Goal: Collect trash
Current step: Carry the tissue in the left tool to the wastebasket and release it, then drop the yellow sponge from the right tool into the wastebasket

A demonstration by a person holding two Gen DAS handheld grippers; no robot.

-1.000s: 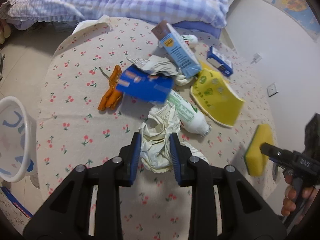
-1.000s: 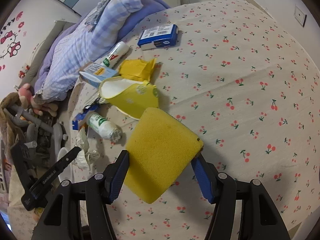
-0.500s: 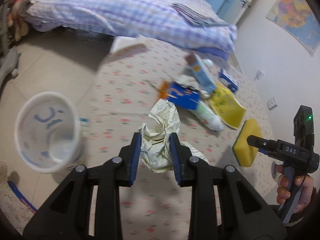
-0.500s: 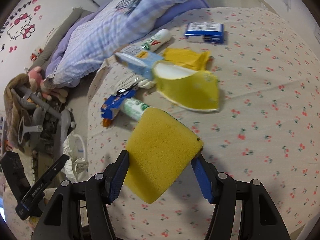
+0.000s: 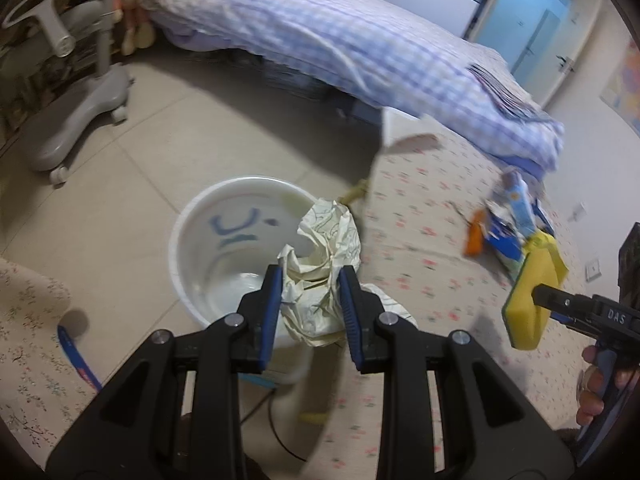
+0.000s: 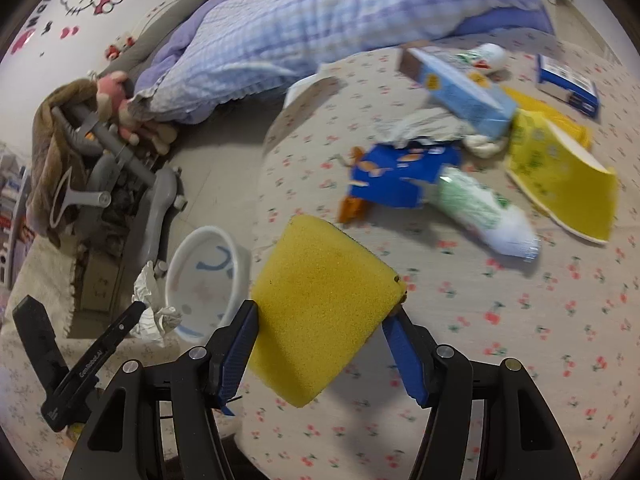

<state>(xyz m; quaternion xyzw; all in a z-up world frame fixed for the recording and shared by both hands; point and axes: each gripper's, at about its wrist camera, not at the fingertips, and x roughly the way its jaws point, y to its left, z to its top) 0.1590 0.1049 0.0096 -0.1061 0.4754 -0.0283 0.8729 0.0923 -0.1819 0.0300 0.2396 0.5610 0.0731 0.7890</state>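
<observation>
The left tongs [image 5: 308,300] were clenched on a crumpled cream paper wad [image 5: 320,268], held in the air above the near rim of a white plastic bin with blue markings [image 5: 188,236] that stood on the tiled floor. From what I could see, the bin's inside was bare, so nothing seemed to have gone in yet; the wad looked set to be the first piece dropped.

The right tongs [image 6: 320,344] gripped a yellow foam sponge [image 6: 316,300] by its edges, off at about three o'clock from the left pair, over the cherry-print cloth of the round bench [image 6: 500,360].

Most of the work was left. At around one o'clock from the sponge lay a torn blue snack wrapper [image 6: 400,176], a white-and-green plastic bottle [image 6: 480,212], a yellow paper bowl on its side [image 6: 560,176], a light-blue carton [image 6: 460,84] and a small dark-blue box [image 6: 564,80], all clustered, several touching or overlapping. I judged the task barely begun.
</observation>
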